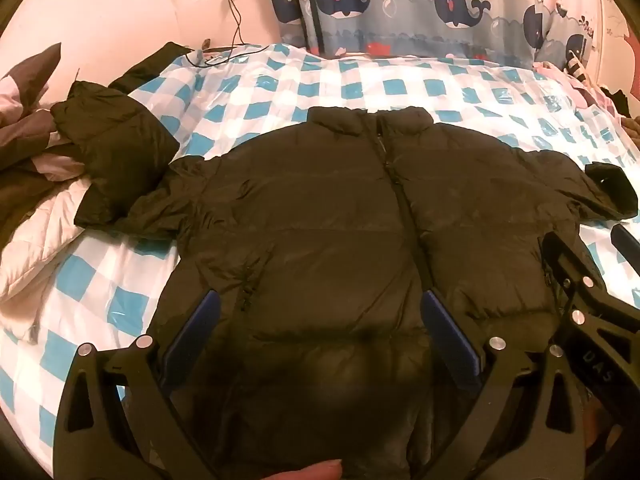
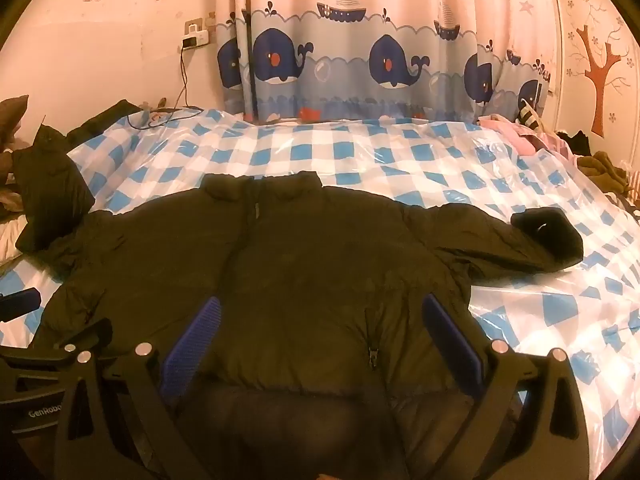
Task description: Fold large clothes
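Black puffer jacket (image 1: 320,216): lying front-up and spread flat on the bed, collar toward the curtain, zipper running down its middle, both sleeves stretched out sideways.
Bed cover (image 2: 400,152): showing blue and white checks under a glossy clear plastic sheet, and carrying the jacket across its near half.
Left gripper (image 1: 320,320): hanging over the lower part of the jacket with its blue-padded fingers (image 1: 200,320) standing wide apart and nothing sitting between them.
Right gripper (image 2: 320,328): hovering over the jacket's lower right front, beside the pocket zipper (image 2: 372,344), its pads likewise spread wide and gripping nothing.
Second dark garment (image 1: 116,148): lying bunched at the left edge of the bed, touching the jacket's left sleeve.
Whale curtain (image 2: 360,60): hanging behind the bed, printed with navy whales and sailboats.
Charger cable (image 1: 236,28): trailing down from a wall socket onto the far left corner of the bed.
Tree decal (image 2: 600,76): sticking to the wall at the right.
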`<state>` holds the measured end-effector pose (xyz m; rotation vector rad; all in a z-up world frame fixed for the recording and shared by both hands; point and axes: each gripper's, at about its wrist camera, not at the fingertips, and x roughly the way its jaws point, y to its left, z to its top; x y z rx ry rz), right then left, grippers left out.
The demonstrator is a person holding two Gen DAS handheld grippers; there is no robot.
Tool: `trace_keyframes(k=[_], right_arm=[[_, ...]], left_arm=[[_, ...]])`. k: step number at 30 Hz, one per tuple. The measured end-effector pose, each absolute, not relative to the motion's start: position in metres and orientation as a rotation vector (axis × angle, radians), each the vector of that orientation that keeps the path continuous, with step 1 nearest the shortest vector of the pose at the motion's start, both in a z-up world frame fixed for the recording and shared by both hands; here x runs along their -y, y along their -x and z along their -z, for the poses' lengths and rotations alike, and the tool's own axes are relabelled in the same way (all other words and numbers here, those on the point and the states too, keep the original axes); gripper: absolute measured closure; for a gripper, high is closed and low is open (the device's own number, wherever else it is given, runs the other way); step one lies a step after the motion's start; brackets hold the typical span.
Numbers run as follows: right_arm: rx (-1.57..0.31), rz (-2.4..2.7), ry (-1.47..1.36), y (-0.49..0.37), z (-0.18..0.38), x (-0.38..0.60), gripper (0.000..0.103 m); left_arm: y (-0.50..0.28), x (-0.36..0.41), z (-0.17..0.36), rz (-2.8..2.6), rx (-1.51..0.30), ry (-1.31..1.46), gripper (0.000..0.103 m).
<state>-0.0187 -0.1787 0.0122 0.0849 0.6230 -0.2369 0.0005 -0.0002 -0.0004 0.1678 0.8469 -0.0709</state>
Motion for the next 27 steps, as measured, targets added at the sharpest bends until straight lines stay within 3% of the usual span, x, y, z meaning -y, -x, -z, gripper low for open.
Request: trace_keyframes(k=[27], right_arm=[[-0.65,0.238,-0.091,0.019,-0.002,0.185,0.006]], left_arm=[[-0.003,-0.005,0.005,0.045,-0.822,-0.145,0.006]])
